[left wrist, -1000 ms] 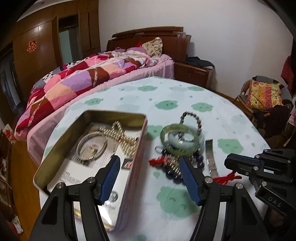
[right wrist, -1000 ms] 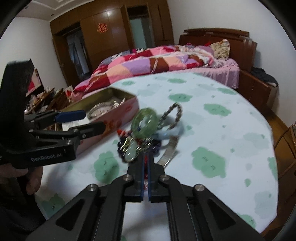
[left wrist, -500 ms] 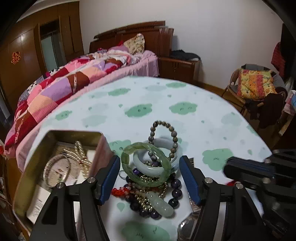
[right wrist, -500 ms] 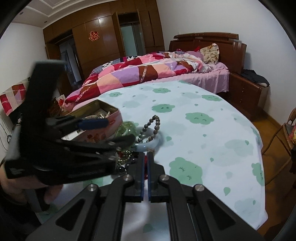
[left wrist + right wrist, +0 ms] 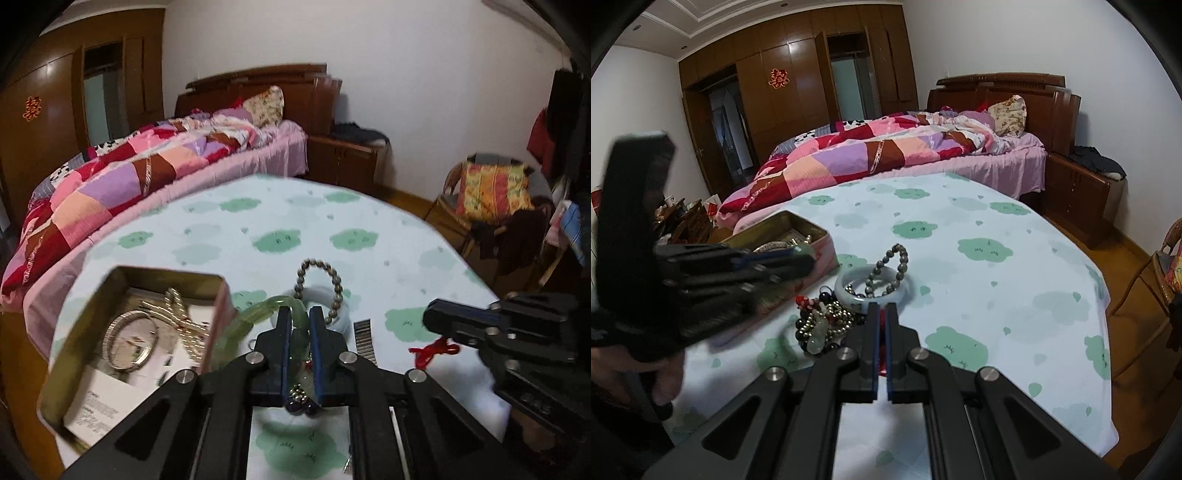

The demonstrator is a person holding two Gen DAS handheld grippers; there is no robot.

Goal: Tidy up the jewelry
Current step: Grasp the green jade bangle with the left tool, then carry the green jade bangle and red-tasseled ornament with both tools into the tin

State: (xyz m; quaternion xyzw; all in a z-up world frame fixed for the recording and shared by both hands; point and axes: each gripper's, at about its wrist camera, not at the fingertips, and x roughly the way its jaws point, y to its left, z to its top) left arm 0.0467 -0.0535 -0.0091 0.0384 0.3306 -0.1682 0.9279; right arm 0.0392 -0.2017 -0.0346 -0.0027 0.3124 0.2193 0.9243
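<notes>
Beside the open gold-rimmed tin box [image 5: 110,314] near the table's left edge, the left gripper [image 5: 299,325] is clamped on a translucent green jade bangle [image 5: 255,314]. Nearby, the right gripper [image 5: 881,325], jaws together, pinches a red cord [image 5: 432,349] by the pale bangle [image 5: 849,291] and brown bead bracelet [image 5: 897,262].

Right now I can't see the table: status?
Left gripper jaws shut on green bangle. Right gripper shut on red cord. Tin open alongside.

The open tin [image 5: 92,306] is dull brassy metal lined with printed paper; inside it a metal bangle [image 5: 129,343] shines. Just beside the tin, the green bangle [image 5: 255,314] looks glossy, translucent stone. The cloud-print tablecloth [image 5: 997,295] is matt cotton.
</notes>
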